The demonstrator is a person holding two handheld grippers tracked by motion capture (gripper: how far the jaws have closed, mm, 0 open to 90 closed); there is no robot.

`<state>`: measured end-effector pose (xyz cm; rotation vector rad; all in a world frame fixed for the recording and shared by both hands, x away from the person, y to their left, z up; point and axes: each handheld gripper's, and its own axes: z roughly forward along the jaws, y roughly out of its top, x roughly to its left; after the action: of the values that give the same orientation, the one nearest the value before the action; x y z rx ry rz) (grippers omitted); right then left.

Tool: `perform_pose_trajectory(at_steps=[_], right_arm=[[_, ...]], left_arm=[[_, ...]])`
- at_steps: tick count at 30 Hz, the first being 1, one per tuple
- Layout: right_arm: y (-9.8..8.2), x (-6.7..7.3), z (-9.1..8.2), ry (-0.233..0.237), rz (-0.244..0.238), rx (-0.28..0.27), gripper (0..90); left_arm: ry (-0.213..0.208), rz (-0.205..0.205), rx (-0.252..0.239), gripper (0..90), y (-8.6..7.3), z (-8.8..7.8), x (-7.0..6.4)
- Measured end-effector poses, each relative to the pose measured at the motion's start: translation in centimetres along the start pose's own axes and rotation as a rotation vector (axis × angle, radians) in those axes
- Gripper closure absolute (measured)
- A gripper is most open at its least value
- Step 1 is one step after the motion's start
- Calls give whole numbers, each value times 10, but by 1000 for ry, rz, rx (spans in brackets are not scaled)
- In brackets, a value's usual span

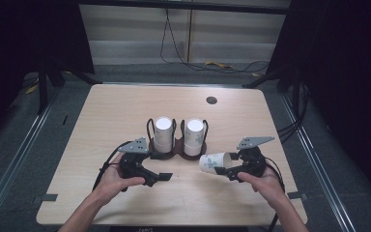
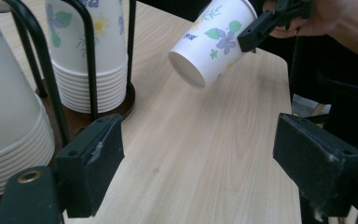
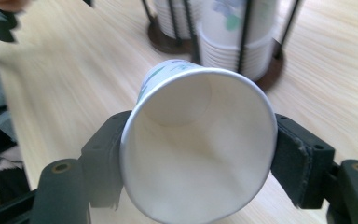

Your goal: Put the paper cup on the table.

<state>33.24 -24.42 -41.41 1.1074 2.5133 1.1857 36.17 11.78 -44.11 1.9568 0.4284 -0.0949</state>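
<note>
The right gripper (image 1: 230,166) pinched a single paper cup (image 1: 214,162) near its rim, with both pads pressed against the wall. The cup lay tilted on its side in the air, clear of the table (image 1: 125,111), just to the right of the two-post cup rack (image 1: 178,147). The left gripper (image 1: 160,173) stood spread and empty, near the rack's front left.

Left gripper (image 1: 160,177) wide, right gripper (image 1: 231,166) clamped.
</note>
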Motion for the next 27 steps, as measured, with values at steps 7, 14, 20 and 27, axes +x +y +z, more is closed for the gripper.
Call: perform_pose_trajectory(at_steps=[7, 14, 20, 27], right_arm=[[10, -16, -8, -100, 31, 45, 280], [22, -32, -10, -183, 81, 73, 281], [28, -43, -3, -227, 113, 135, 274], [44, -59, -10, -322, 163, 174, 275]], left_arm=[[14, -8, -5, 162, -2, -2, 1], [50, -34, 21, 162, -9, -6, 10], [85, -49, 36, 162, -12, -6, 12], [190, -98, 21, 184, -11, -12, 21]])
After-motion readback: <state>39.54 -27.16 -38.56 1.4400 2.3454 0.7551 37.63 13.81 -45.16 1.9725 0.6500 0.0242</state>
